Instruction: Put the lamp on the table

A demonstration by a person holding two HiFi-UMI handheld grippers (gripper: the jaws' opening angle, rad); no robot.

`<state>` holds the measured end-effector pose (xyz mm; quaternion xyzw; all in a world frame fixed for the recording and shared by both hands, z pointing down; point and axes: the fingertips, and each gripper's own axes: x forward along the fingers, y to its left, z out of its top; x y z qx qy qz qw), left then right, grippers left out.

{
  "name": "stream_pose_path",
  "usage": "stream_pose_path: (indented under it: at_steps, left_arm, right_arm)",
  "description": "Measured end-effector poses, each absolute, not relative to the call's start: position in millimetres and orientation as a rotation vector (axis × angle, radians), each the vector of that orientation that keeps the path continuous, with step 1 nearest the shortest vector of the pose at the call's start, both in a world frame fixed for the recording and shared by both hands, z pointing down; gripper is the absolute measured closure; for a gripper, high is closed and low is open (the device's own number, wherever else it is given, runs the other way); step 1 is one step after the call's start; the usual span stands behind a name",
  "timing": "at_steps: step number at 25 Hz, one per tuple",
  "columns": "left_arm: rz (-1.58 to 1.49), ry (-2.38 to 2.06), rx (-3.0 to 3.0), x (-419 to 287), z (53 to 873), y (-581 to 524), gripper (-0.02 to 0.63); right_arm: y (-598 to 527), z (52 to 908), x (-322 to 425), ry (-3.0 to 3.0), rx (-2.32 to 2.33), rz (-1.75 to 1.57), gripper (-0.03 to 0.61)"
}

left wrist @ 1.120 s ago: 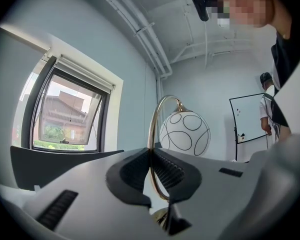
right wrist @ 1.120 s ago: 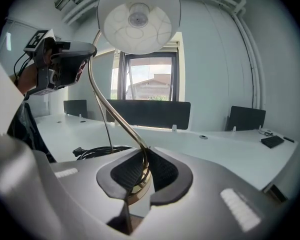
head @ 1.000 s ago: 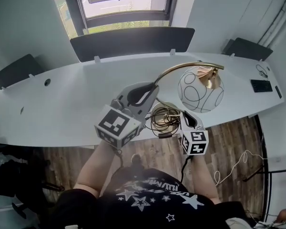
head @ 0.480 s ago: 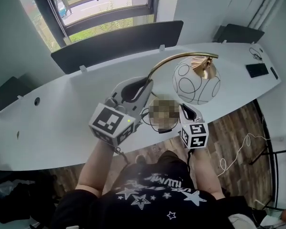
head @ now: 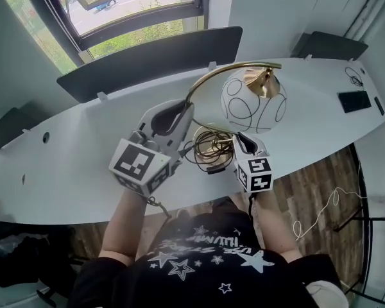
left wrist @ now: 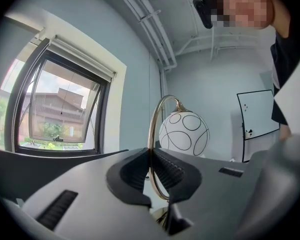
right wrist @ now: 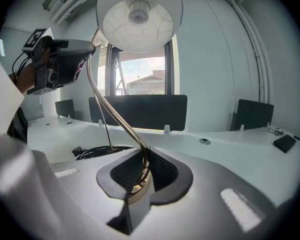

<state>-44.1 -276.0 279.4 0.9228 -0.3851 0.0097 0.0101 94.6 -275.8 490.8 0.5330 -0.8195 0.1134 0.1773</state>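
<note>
The lamp has a white globe shade [head: 253, 100] with black line circles, a curved brass stem [head: 202, 88] and a round brass base [head: 208, 147] with its dark cord coiled round it. It hangs over the white table [head: 77, 159] near the front edge. My left gripper [head: 183, 110] is shut on the stem partway up, with the stem [left wrist: 151, 134] running between its pads and the globe [left wrist: 184, 134] beyond. My right gripper [head: 239, 140] is shut on the stem's foot [right wrist: 140, 156] just above the base [right wrist: 136, 190]. The shade [right wrist: 139, 16] hangs overhead there.
Dark divider panels [head: 147, 59] stand along the table's back edge under a window [head: 115, 5]. A black device [head: 356, 100] lies at the table's far right. A loose cable [head: 321, 213] lies on the wooden floor to my right. A whiteboard [left wrist: 257, 119] hangs on the wall.
The lamp and both grippers have shifted a little left and farther over the table. Both grips on the stem look the same.
</note>
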Motion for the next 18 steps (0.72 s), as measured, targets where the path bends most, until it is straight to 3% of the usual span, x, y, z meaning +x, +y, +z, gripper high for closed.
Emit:
stream_pose_path:
  at_steps: [18]
  left_arm:
    - [0.111,-1.541,2.755,-3.3,290.7,-381.1,0.582]
  right_arm:
    - [-417.0,501.1,125.4,-2.455,1.229,0.278,0.54]
